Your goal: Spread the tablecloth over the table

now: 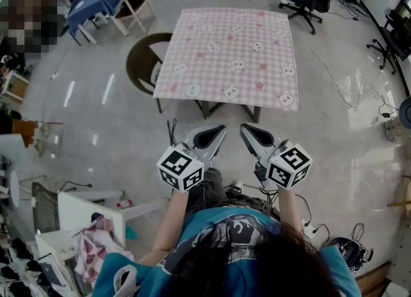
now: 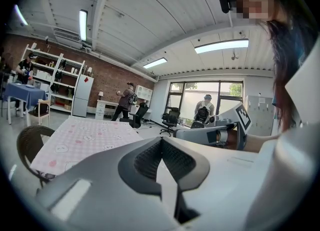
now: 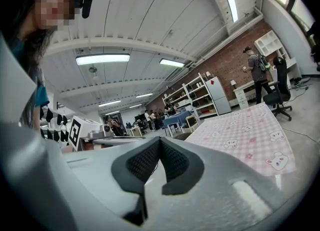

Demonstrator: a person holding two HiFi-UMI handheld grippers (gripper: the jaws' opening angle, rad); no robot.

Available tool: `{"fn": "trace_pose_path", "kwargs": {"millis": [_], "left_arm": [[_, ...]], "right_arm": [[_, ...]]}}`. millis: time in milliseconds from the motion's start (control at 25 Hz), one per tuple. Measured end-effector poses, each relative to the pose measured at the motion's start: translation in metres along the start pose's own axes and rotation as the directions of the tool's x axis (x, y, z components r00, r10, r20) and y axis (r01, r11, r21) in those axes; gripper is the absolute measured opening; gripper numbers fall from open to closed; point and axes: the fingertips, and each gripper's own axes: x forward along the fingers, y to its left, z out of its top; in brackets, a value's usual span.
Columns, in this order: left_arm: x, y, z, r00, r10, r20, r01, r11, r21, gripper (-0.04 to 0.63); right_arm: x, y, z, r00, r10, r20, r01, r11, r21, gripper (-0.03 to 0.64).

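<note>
Left gripper and right gripper hang side by side in the head view, held level in front of the person over the bare floor, their tips angled toward each other and short of the counter's near edge. Neither touches anything. Beyond them the pink checked tablecloth lies flat over the whole top of the counter, reaching all four edges, with only the dark legs showing under the near edge. A round brown chair stands just beside the counter's left edge, partly tucked under it. In the left gripper view the jaws are pressed together with nothing between them; the tablecloth lies to the left and beyond them, smooth on the counter, and the right gripper reaches in from the right side. In the right gripper view the jaws likewise meet, empty, and the tablecloth stretches away to the right, its bear print plain and its near corner hanging a little over the counter's edge.
</note>
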Motion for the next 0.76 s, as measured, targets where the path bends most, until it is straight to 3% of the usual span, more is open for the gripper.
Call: {"fn": "trace_pose_path", "kwargs": {"millis": [760], "left_arm": [[-0.015,0.007,0.0,1.0,-0.006,0.02,0.006,1.0,-0.024,0.012]], "right_arm": [[0.014,0.015,-0.006,0.999,0.006,-0.037,-0.009,0.998,-0.062,0.0]]}}
